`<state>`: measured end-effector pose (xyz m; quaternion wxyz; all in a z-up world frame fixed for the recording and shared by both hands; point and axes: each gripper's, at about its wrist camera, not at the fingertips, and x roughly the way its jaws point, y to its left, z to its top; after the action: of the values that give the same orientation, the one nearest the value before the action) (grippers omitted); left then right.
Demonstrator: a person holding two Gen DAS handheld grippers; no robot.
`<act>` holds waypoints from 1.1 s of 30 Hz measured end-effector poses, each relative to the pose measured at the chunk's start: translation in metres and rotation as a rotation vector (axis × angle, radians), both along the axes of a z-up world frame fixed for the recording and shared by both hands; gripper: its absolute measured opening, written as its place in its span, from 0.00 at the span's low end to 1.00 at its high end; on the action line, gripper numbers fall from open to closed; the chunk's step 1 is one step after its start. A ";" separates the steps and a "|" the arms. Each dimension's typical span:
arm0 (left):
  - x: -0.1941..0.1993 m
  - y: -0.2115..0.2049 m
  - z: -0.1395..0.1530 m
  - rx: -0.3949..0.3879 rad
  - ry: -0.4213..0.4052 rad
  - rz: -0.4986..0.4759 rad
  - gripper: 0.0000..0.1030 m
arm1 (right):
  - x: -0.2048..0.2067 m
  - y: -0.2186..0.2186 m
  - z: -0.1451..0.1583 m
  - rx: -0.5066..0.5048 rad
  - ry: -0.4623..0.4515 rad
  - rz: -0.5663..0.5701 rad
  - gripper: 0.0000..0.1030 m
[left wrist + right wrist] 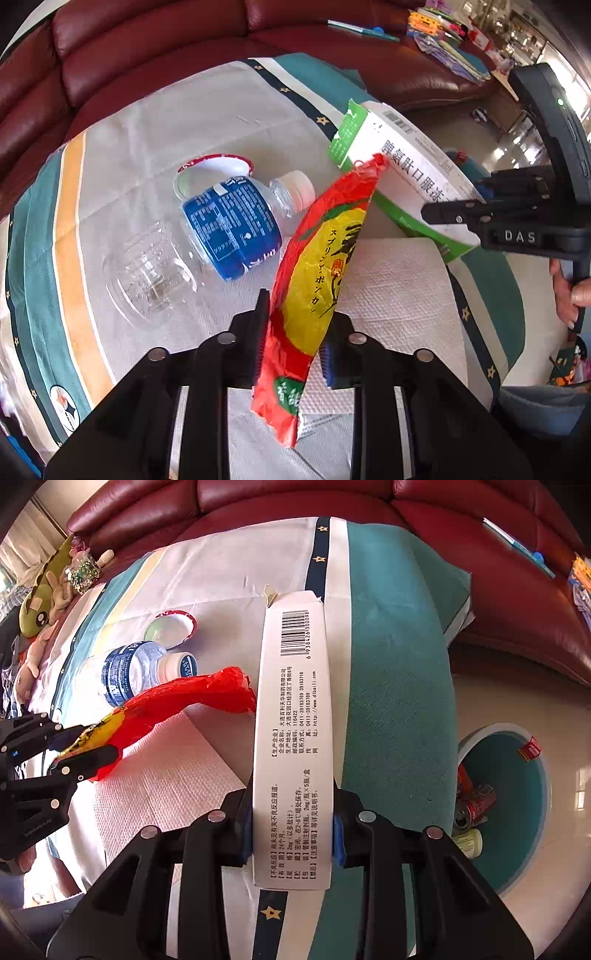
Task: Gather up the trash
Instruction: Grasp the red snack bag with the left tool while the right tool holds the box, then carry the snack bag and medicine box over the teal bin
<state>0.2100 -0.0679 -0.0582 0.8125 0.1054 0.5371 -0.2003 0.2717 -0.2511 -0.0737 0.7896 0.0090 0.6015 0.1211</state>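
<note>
The left hand-held gripper (295, 343) is clamped on a crinkled red and yellow plastic snack wrapper (317, 273), which slants up above a white paper towel (399, 288) lying on the cloth-covered surface (166, 122). The right hand-held gripper (293, 830) is clamped on a long white and green cardboard medicine box (291, 716), held lengthwise between its blue pads. A clear plastic water bottle with a blue label (221, 229) lies on its side beside a small round red-rimmed lid (218, 168). On the floor to the right stands a teal bin (517, 812) holding red cans.
</note>
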 end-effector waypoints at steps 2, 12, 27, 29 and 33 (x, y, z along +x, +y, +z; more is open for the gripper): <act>0.005 -0.006 0.001 -0.008 -0.021 0.014 0.28 | -0.001 -0.001 0.001 0.003 -0.005 -0.009 0.29; -0.020 -0.010 0.050 -0.007 -0.152 0.109 0.05 | -0.020 -0.034 0.046 0.042 -0.124 -0.073 0.29; -0.039 -0.010 0.101 0.034 -0.235 0.187 0.05 | -0.071 -0.108 0.055 0.101 -0.156 -0.177 0.29; -0.042 0.001 0.100 0.011 -0.202 0.205 0.05 | -0.074 -0.109 0.051 0.101 -0.150 -0.170 0.29; -0.052 0.000 0.101 0.003 -0.196 0.200 0.05 | -0.076 -0.116 0.053 0.110 -0.162 -0.177 0.29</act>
<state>0.1578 -0.0683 0.0432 0.8770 0.0716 0.4631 -0.1064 0.1953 -0.3669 -0.0205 0.8415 0.0956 0.5251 0.0839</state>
